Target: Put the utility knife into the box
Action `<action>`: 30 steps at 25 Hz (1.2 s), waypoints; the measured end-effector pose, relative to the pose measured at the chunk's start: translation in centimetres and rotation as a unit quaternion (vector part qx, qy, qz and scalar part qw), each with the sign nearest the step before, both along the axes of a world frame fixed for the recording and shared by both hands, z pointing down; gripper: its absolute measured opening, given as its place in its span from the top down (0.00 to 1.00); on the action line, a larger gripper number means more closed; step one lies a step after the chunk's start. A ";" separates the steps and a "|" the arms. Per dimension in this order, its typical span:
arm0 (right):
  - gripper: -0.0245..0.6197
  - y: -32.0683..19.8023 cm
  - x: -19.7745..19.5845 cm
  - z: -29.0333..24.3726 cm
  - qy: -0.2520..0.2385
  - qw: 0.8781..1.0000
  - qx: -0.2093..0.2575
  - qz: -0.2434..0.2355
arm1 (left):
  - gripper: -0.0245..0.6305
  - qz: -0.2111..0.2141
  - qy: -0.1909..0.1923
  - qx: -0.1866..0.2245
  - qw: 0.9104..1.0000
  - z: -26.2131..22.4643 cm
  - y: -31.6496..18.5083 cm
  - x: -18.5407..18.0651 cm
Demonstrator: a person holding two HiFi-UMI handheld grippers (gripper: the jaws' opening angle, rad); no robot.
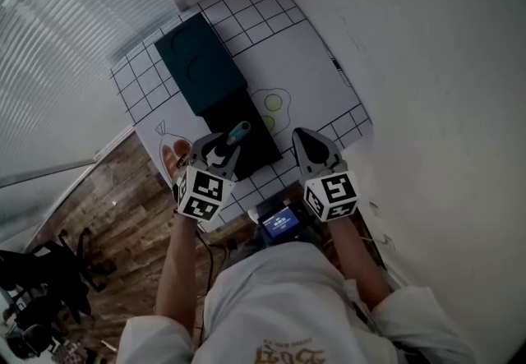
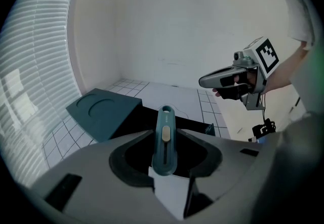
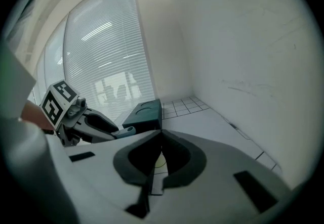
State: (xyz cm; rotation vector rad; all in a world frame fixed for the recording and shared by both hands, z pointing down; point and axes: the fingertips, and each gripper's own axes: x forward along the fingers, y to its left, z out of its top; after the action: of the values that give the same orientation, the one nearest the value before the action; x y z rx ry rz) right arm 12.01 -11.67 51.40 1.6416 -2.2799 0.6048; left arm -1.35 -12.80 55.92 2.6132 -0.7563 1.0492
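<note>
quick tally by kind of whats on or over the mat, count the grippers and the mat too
utility knife: 1
teal box lid: 1
black box: 1
grippers: 2, the left gripper and the right gripper
checked mat: 1
total: 6

grid-patterned mat (image 1: 288,50), fried-egg drawing (image 1: 274,101), window blinds (image 1: 74,17), wooden floor (image 1: 115,190)

We count two grippers, the left gripper (image 1: 220,149) and the right gripper (image 1: 306,140), one utility knife (image 1: 238,133), one box (image 1: 256,149), one lid (image 1: 200,62), one checked mat (image 1: 288,50) and one screen (image 1: 280,222).
</note>
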 end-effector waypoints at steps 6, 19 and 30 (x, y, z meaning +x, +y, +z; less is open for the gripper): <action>0.95 -1.2 -0.9 1.8 -0.002 1.000 -0.017 -0.025 | 0.74 0.015 -0.014 -0.013 1.000 1.7 -0.3 0.9; 0.95 -2.8 -2.3 4.9 -0.012 0.998 -0.047 -0.044 | 0.74 0.061 -0.063 -0.017 0.996 4.1 0.2 2.1; 0.95 -3.0 -2.2 6.3 -0.013 0.997 -0.066 -0.039 | 0.74 0.100 -0.107 -0.025 0.989 5.7 1.1 3.1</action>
State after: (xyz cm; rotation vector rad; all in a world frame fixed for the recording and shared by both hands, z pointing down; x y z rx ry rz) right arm 9.81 -14.63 57.75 1.4850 -2.2585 0.7452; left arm 1.74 -11.72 61.65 2.6022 -0.5096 1.4046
